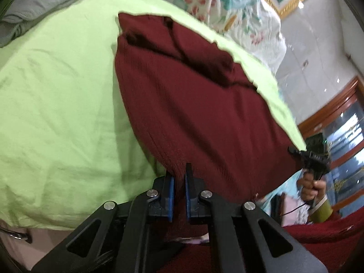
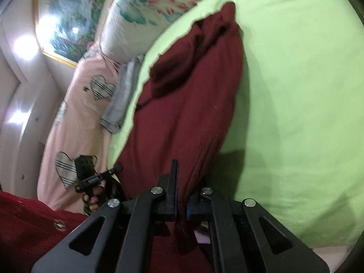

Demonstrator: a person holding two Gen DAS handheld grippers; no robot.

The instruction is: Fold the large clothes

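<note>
A large dark red knitted garment (image 1: 193, 104) lies on a lime green sheet (image 1: 56, 91), its near hem lifted. My left gripper (image 1: 179, 175) is shut on one corner of that hem. My right gripper (image 2: 182, 182) is shut on the other hem corner, with cloth bunched between its fingers; the garment (image 2: 186, 104) stretches away toward its folded top. The right gripper also shows at the far right of the left wrist view (image 1: 293, 151), and the left gripper at the lower left of the right wrist view (image 2: 117, 168).
A floral quilt (image 1: 238, 11) lies piled behind the garment. Grey folded cloth (image 1: 45, 0) sits at the far left. A pink sheet with plaid hearts (image 2: 79, 113) and grey cloth (image 2: 122, 95) lie beside the green sheet (image 2: 295, 91). Red fabric (image 2: 27, 223) is near me.
</note>
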